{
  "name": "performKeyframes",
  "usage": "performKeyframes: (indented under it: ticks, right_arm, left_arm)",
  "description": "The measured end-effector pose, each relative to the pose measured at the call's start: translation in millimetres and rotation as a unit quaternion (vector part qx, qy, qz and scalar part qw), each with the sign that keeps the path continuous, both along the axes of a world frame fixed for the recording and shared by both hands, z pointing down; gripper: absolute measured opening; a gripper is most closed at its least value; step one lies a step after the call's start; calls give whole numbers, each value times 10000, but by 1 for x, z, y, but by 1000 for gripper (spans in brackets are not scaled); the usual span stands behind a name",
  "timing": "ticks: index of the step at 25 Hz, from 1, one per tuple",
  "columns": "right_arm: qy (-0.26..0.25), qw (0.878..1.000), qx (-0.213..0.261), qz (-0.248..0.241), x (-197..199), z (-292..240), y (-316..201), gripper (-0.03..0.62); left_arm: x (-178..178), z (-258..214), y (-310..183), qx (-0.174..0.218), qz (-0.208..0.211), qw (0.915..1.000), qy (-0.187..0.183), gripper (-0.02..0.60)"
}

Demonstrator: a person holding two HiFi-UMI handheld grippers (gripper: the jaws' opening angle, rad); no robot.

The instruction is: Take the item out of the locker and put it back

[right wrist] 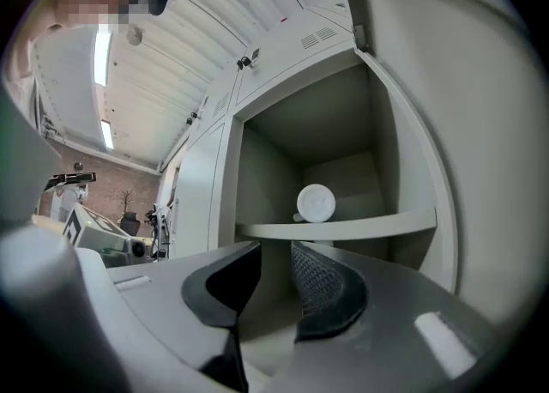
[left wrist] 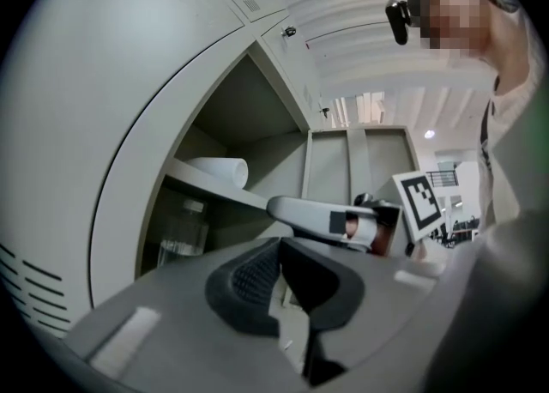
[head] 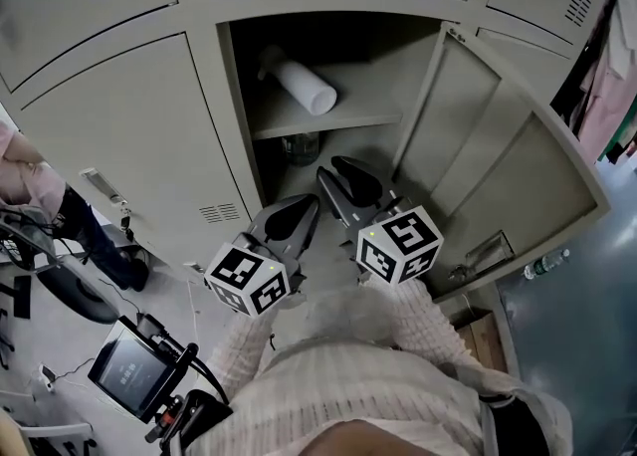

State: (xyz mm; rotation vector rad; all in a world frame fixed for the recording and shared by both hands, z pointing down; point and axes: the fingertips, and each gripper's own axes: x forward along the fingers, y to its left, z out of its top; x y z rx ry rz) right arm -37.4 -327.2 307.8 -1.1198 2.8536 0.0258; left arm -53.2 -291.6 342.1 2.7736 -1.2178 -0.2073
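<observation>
A white cylinder (head: 299, 81) (right wrist: 316, 202) (left wrist: 219, 170) lies on its side on the shelf (head: 338, 117) of the open locker. Under the shelf stands a clear glass jar (head: 301, 148) (left wrist: 182, 228). My right gripper (head: 346, 185) (right wrist: 276, 250) hovers in front of the lower compartment, below shelf level, its jaws a little apart with nothing between them. It also shows from the side in the left gripper view, right gripper (left wrist: 330, 215). Just outside the opening, lower and to the left, my left gripper (head: 291, 217) (left wrist: 280, 245) has its pads together and holds nothing.
The locker door (head: 498, 175) stands swung open on the right. Closed lockers flank the opening on the left and above. A screen on a stand (head: 129, 369) is at lower left. A plastic bottle (head: 545, 265) lies on the floor at right.
</observation>
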Motion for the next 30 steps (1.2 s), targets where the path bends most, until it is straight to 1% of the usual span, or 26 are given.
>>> performKeyframes:
  ticks: [4,5,8,11,13,16,18,21,24,27,30]
  right_arm:
    - [97,9995,247,180,-4,-24,-19,115]
    - [111,9993,301,217,-5,-30,-22,129]
    - [191,9981,477,326,-8,-46,-32,178]
    - [317,9965,614,474,-10,-62,-44,257]
    - [470,9948,669,601,-10,-70,-50,296]
    - [761,9922,574,800,-11,-74,-62,345]
    - [958,9897,494,941,-12,-72,-70,360]
    - [1098,9886,364,963,-16,-71,-78,375]
    - [1382,9860,144,924,-22,-65,-86,390]
    - [1602,9829,-40,905,-26,-59,-92,390]
    - [1751,9804,-72,905,-29,-56,-98,390]
  left_arm:
    - [1,-12,-7,171,65,9998,15,5]
    - [0,-15,-8,207,71,9998,27,5]
    - [-4,-24,-13,291,64,9995,75,4]
    - [-8,-29,-17,329,56,9994,117,5]
    - [-10,-30,-19,342,44,9993,156,5]
    - [-15,-32,-21,358,8,9991,218,5]
    - [-17,-33,-22,371,-7,9990,242,5]
    - [-19,-34,-23,370,-25,9989,280,3]
    - [-21,-34,-24,366,-40,9988,319,5]
    - [-20,-34,-24,379,-26,9987,337,5]
    - [-20,-34,-26,396,-17,9986,339,5]
